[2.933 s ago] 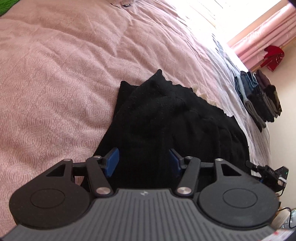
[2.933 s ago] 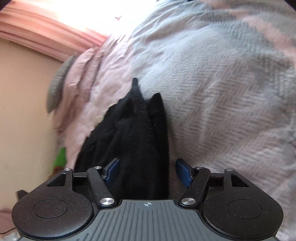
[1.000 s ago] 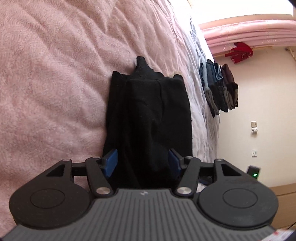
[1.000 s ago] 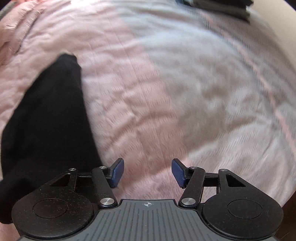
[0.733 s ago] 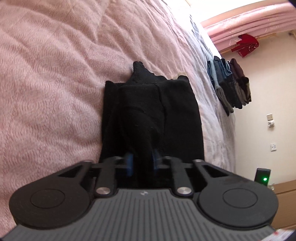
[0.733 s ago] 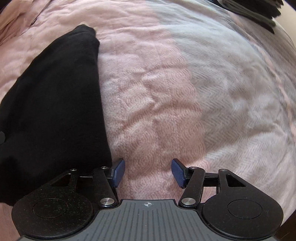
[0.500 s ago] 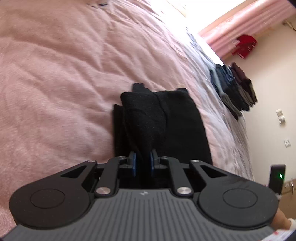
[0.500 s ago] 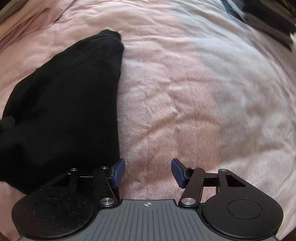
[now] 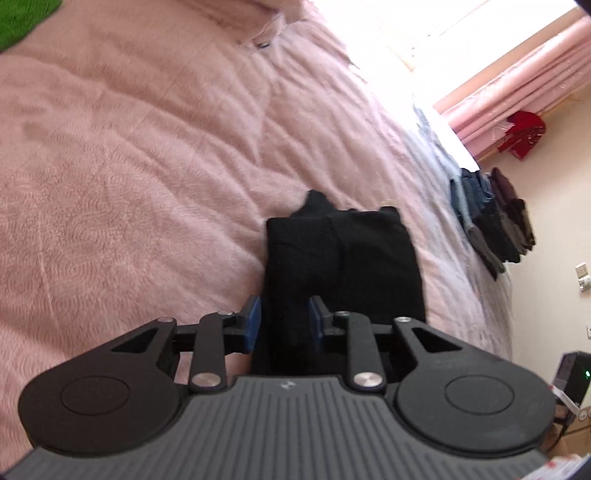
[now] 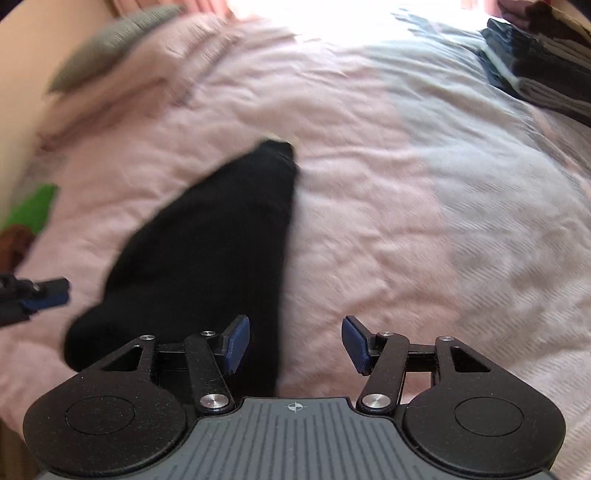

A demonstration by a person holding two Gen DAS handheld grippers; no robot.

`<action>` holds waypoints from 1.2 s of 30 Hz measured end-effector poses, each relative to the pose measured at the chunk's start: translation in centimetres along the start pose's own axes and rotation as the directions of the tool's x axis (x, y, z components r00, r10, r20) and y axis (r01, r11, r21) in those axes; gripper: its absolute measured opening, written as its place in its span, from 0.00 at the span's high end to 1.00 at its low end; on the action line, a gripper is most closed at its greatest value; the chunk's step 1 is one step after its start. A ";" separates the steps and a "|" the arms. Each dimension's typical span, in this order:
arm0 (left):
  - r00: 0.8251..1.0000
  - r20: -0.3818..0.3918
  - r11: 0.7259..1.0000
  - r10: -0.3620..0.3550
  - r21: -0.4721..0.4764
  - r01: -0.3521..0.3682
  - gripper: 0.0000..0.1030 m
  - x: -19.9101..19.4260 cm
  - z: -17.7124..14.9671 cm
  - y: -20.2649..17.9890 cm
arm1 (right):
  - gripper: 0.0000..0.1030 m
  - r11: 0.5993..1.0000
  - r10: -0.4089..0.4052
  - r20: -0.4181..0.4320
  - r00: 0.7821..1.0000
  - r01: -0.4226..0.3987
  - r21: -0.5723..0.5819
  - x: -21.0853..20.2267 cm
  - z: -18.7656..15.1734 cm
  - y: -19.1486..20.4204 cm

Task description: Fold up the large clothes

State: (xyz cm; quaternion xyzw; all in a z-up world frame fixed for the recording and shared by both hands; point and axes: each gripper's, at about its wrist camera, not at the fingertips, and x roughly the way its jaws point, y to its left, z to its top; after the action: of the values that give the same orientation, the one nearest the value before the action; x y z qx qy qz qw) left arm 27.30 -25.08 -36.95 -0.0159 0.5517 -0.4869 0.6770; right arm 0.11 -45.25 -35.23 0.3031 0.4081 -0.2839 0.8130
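A folded black garment [image 9: 343,258] lies on the pink bed cover [image 9: 129,184]. My left gripper [image 9: 284,325] hangs above the garment's near end. Its jaws are opening, and the black cloth shows between the blue pads [image 9: 253,321] without being pressed. In the right wrist view the same garment [image 10: 207,251] runs from the lower left toward the middle. My right gripper [image 10: 295,343] is open over the garment's near right edge, with cloth and bed cover showing between its fingers. The left gripper's tip [image 10: 44,295] shows at the far left, apart from the cloth.
A stack of folded dark clothes [image 9: 491,229] [image 10: 546,62] sits on the bed's grey-white part near the wall. A red garment [image 9: 522,134] hangs by the pink curtain. A grey pillow [image 10: 110,40] and a green item [image 9: 22,18] lie at the bed's far side.
My left gripper shut on a fold of the black garment, rose with it, and its jaws have since parted. The right gripper stayed open while its view swung across the bed.
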 end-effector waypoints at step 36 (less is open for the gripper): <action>0.988 0.099 0.897 0.122 -0.437 -0.067 0.39 -2.1 -12.2 -5.5 | 0.55 0.990 0.011 -0.220 0.975 -0.042 -0.132 -0.5 0.6 -5.5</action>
State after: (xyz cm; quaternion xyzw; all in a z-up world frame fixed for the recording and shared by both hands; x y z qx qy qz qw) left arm 14.65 -20.21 -37.09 -0.1690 0.6032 -0.3168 0.7122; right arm -3.76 -49.16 -35.99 0.2818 0.5095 -0.2094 0.7856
